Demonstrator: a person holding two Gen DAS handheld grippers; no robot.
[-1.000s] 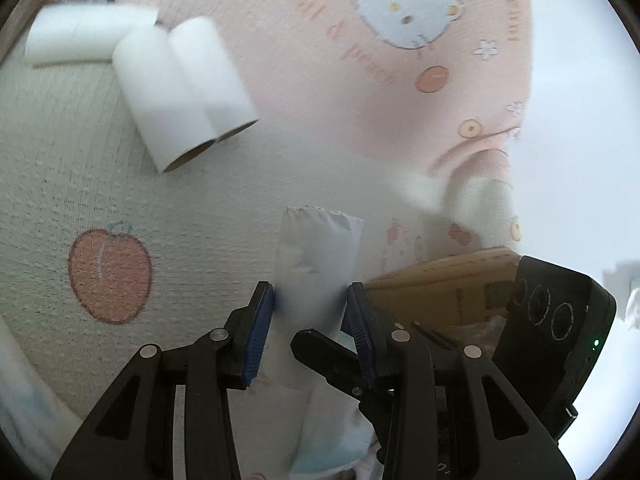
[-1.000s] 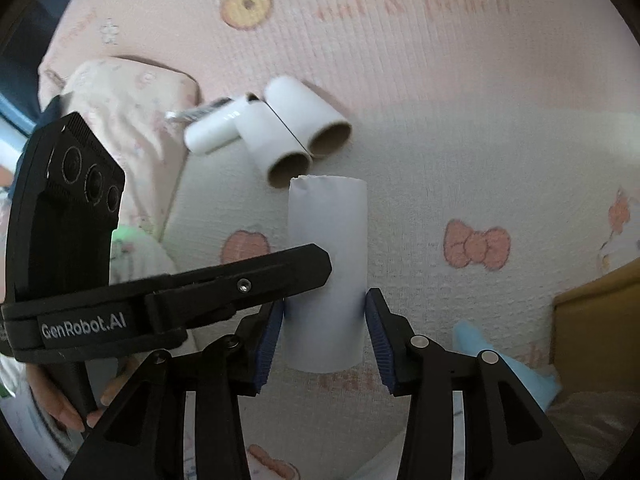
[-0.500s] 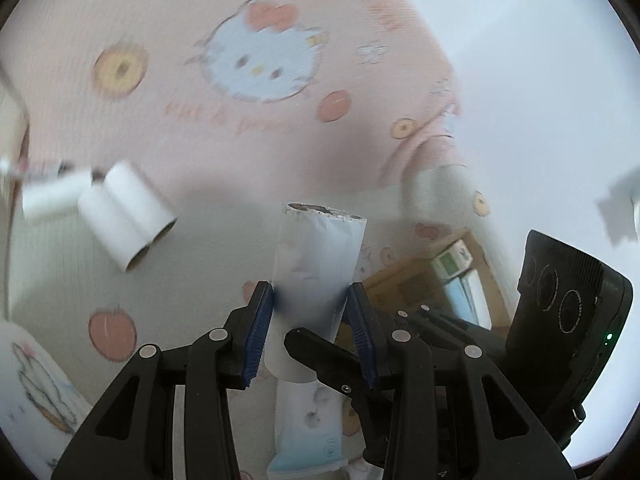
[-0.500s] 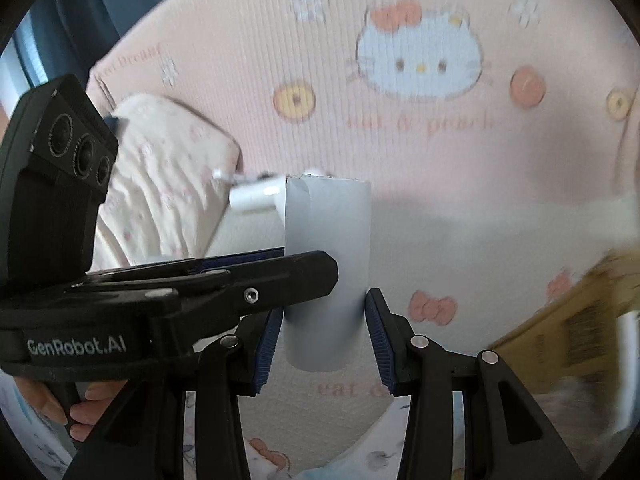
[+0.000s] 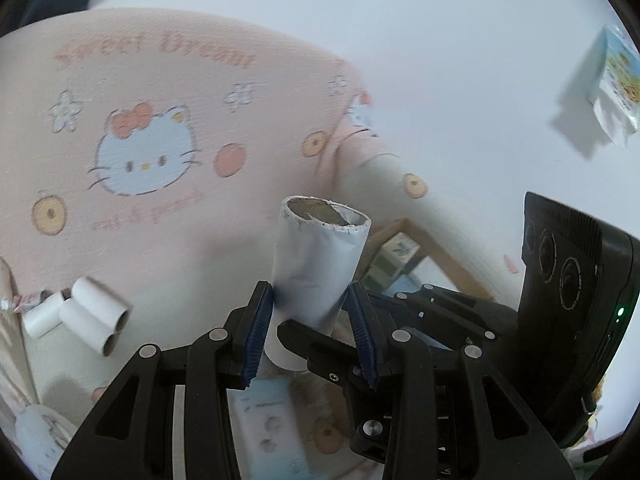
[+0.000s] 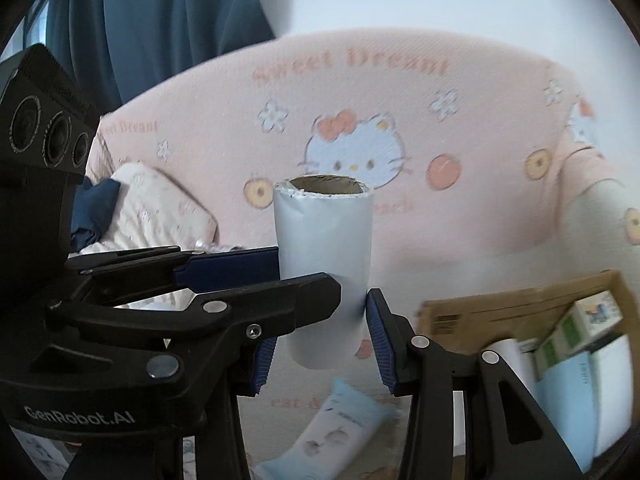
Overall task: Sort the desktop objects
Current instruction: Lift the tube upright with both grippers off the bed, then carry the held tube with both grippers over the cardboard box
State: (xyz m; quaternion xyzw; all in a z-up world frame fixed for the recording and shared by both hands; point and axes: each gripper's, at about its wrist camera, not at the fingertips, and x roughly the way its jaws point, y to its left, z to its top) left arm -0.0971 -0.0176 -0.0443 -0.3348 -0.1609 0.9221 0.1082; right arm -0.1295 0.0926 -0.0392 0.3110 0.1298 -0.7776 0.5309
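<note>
Both tongs, left (image 5: 314, 328) and right (image 6: 320, 344), clamp upright tube (image 6: 324, 264).

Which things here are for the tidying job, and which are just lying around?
For the job:
- paper roll, clamped by the left gripper and right gripper
- spare rolls
- cardboard box
- tissue pack

Just lying around:
- cartoon-cat blanket
- blue curtain

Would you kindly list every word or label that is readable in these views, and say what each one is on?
"Sweet Dream": pink blanket, above the cartoon cat.
"GenRobot.AI": body of the left gripper, in the right wrist view.
Pink lettering under the cat, cardboard box print, packet print: too blurred to read.
</note>
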